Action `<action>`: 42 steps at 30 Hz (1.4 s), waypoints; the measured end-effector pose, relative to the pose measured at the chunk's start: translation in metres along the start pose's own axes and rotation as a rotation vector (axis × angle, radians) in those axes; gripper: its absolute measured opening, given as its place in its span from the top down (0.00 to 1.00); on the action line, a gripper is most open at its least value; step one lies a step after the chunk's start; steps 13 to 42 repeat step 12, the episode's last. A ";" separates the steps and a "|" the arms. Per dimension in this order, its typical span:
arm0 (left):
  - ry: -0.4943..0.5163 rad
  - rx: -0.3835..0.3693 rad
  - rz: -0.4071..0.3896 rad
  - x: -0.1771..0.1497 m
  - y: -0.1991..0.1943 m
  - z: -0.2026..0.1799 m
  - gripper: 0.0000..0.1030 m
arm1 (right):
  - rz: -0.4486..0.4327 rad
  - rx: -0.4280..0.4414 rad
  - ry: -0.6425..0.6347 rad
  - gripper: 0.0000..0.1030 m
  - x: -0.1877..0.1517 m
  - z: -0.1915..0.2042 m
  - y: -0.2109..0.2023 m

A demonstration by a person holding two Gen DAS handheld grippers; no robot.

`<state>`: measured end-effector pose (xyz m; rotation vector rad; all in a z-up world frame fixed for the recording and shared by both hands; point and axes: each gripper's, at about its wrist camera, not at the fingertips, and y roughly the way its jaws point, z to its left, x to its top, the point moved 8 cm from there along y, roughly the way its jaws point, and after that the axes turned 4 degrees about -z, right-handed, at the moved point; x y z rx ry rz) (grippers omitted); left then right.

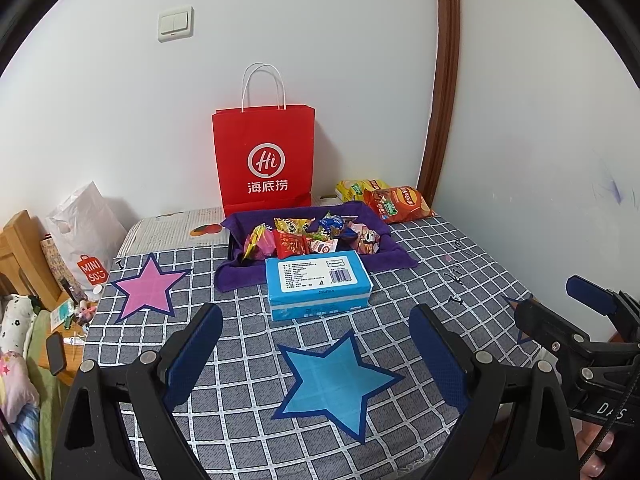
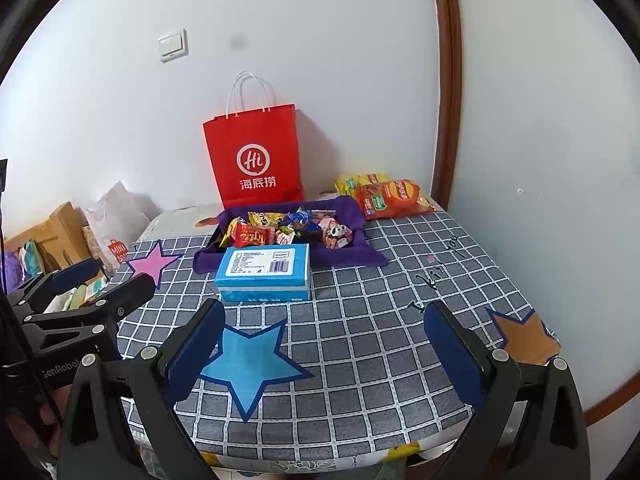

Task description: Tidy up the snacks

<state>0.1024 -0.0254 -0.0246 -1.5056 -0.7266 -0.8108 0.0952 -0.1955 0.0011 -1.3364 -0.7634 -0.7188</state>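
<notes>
Blue-padded left tongs (image 1: 316,354) and right tongs (image 2: 324,350) both hover spread wide and empty over the grey checked surface (image 2: 380,360), a blue star (image 1: 334,382) lying between the left pair's fingers. Just beyond them sits a blue tissue pack (image 1: 318,286); behind it the snacks (image 1: 310,236) fill a purple-lined tray (image 1: 384,232), with chip bags (image 1: 396,202) and a red paper bag (image 1: 264,156) farther back.

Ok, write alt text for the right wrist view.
The open right gripper hovers over a grey checked table with a blue star. Beyond sit a blue tissue pack, a purple-lined tray of snacks, two chip bags and a red paper bag; the left gripper is at left.
</notes>
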 end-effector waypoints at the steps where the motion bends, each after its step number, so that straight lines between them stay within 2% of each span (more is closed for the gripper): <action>1: 0.000 0.000 0.000 0.000 0.000 0.000 0.08 | 0.000 -0.001 0.000 0.04 0.000 0.000 0.000; 42: 0.007 -0.001 0.003 0.001 0.002 0.004 0.08 | -0.002 0.006 0.005 0.04 -0.001 -0.001 0.002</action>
